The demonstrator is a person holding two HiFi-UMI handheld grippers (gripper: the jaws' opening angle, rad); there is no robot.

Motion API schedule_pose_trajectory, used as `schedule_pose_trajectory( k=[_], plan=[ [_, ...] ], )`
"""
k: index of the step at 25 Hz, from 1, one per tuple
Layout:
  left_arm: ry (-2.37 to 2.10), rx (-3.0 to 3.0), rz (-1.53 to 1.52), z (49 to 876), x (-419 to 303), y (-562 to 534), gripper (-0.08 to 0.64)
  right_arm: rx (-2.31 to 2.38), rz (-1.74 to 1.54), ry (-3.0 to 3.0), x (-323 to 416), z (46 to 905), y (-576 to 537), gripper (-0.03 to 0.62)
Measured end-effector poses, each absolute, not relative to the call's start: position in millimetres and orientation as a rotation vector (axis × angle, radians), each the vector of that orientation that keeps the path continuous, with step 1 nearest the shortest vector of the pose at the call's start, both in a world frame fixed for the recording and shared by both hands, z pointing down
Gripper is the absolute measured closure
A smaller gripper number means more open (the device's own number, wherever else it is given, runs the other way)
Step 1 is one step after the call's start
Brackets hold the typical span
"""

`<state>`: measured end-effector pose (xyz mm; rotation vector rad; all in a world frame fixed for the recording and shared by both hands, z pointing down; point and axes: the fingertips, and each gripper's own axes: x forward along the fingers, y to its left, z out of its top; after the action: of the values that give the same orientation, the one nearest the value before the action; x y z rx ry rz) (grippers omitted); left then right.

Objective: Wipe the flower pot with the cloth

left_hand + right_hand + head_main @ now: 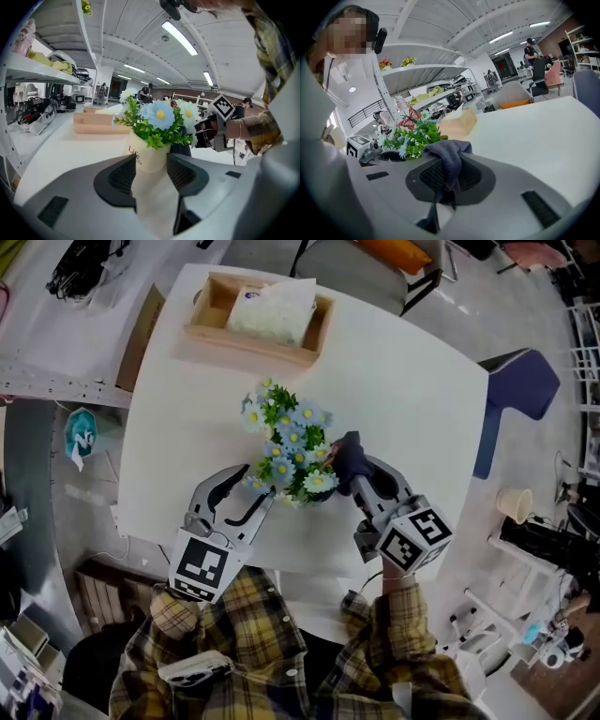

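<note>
**A:** So, from the head view, which step are we at?

**B:** The approach, I'd judge; no wiping yet. On the white table (412, 399) the blue flowers (292, 448) stand about mid-table. The left gripper (258, 484) sits at their near left with its jaws apart. The right gripper (358, 474) is just to their right, with the dark cloth (345, 448) bunched at its tips.

**A:** And the left gripper view?

**B:** The cream flower pot (151, 157) stands right at the mouth of the jaws. They are partly spread and neither pad seems to press on it. Next, I think, they should close gently on the pot's wall to steady it.

**A:** The right gripper view?

**B:** Its jaws are clamped on the cloth, which folds over the top of the pads. The flowers are close by on the left. The cloth then has to be brought against the pot's side below the leaves.
</note>
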<state>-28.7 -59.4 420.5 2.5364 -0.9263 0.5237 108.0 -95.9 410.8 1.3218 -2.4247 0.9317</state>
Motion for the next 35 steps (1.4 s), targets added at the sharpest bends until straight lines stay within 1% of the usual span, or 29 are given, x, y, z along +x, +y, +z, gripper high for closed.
schedule_pose_trajectory(
  k=[2, 4, 8, 14, 23, 35],
  plan=[
    [-0.893, 2.545, 0.535, 428, -23, -62, 0.311, 1.309, 0.947, -2.429, 105, 418, -98, 0.571],
    [-0.855, 2.542, 0.554, 436, -17, -63, 0.267, 1.297, 0.967, -2.429, 103, 422, -100, 0.571],
    [-0.832, 2.546, 0.538, 439, -10, -70, 0.206, 1.273, 0.989, -2.44, 100, 429, -104, 0.571],
    [-0.832, 2.59, 0.521, 438, -7, -83, 0.176, 1.253, 1.014, -2.44, 96, 434, -107, 0.571],
    [-0.755, 2.721, 0.624, 442, 8, -93, 0.176, 1.237, 1.034, -2.443, 94, 438, -109, 0.571],
    [-0.695, 2.767, 0.647, 446, 14, -91, 0.178, 1.16, 1.032, -2.44, 91, 438, -101, 0.571]
  ],
)
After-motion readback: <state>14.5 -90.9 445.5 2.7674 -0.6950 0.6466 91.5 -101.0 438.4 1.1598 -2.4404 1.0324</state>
